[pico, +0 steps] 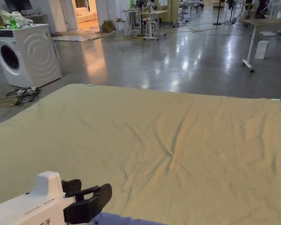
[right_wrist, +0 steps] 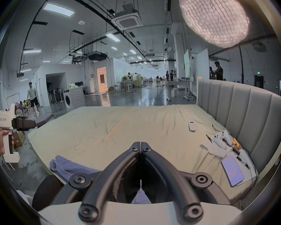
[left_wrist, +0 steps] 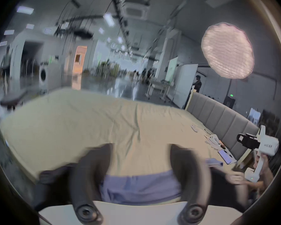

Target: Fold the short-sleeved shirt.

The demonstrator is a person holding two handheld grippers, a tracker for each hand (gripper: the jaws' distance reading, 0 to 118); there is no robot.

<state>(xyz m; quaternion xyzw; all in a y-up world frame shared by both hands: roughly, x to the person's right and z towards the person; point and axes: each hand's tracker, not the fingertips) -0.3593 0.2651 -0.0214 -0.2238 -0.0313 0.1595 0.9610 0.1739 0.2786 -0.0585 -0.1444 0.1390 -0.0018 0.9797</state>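
A wide bed under a wrinkled pale yellow-green sheet (right_wrist: 120, 131) stretches toward a polished concrete hall, its grey padded headboard (right_wrist: 243, 114) along the right side. At the bed's near edge lies the short-sleeved shirt, a crumpled lavender-blue cloth garment (right_wrist: 65, 165), bunched in a heap and not yet spread flat, so by every sign the folding has barely begun: no crease or fold has been made, and laying it out, sleeves and hem all remain. The left hand-held gripper (left_wrist: 140, 157), white-bodied with black jaws, hangs just over the shirt with its jaws spread and nothing between them. The right hand-held gripper (right_wrist: 141, 145) has its jaws pressed together, tips meeting and empty. A purple-screened phone (right_wrist: 232, 171) rests near the headboard.
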